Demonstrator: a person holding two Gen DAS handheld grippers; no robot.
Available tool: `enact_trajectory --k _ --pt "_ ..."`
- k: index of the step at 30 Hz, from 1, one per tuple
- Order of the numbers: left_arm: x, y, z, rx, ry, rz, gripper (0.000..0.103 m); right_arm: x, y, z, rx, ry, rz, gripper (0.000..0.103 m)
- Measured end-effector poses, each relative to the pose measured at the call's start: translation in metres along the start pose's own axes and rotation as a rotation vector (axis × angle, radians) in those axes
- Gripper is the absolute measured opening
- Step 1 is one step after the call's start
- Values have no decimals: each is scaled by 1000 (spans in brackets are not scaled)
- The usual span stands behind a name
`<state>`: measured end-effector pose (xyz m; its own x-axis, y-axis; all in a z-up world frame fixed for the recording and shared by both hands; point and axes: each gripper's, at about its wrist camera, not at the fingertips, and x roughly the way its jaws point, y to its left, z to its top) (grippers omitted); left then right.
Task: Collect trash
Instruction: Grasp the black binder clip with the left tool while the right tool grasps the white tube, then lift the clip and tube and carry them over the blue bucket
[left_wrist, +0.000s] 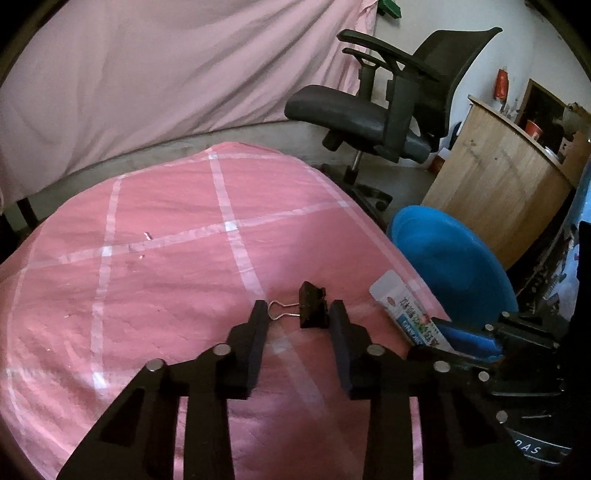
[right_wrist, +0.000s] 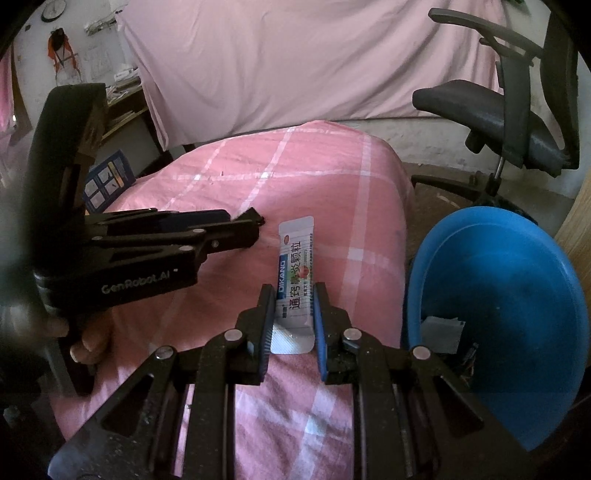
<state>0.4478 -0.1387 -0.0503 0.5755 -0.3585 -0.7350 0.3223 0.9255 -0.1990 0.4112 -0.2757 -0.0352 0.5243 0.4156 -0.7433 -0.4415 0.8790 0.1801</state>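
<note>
A black binder clip (left_wrist: 313, 305) with a wire handle lies on the pink checked cloth (left_wrist: 166, 258). My left gripper (left_wrist: 298, 308) is open, its fingertips either side of the clip. A white medicine sachet (right_wrist: 293, 280) lies on the cloth; it also shows in the left wrist view (left_wrist: 410, 314). My right gripper (right_wrist: 293, 291) has its blue-padded fingers against both long edges of the sachet, shut on it. The left gripper (right_wrist: 255, 221) shows in the right wrist view, to the left of the sachet.
A blue plastic basin (right_wrist: 509, 314) stands at the table's right edge, with a grey packet (right_wrist: 441, 334) inside; the basin also shows in the left wrist view (left_wrist: 454, 266). A grey office chair (left_wrist: 388, 107) and a wooden cabinet (left_wrist: 498, 192) stand beyond. A pink sheet (left_wrist: 166, 74) hangs behind.
</note>
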Motion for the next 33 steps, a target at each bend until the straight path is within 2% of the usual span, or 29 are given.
enact_trajectory --k 3,9,33 --pt "-1 2 0 -11 0 -13 13 0 0 0 -1 0 -3 44" --pt "-6 1 -2 -25 -10 -12 13 0 0 0 1 -2 -2 45" --pt "-47 -9 -31 -31 -53 147 13 -10 2 -7 46 -50 37 44"
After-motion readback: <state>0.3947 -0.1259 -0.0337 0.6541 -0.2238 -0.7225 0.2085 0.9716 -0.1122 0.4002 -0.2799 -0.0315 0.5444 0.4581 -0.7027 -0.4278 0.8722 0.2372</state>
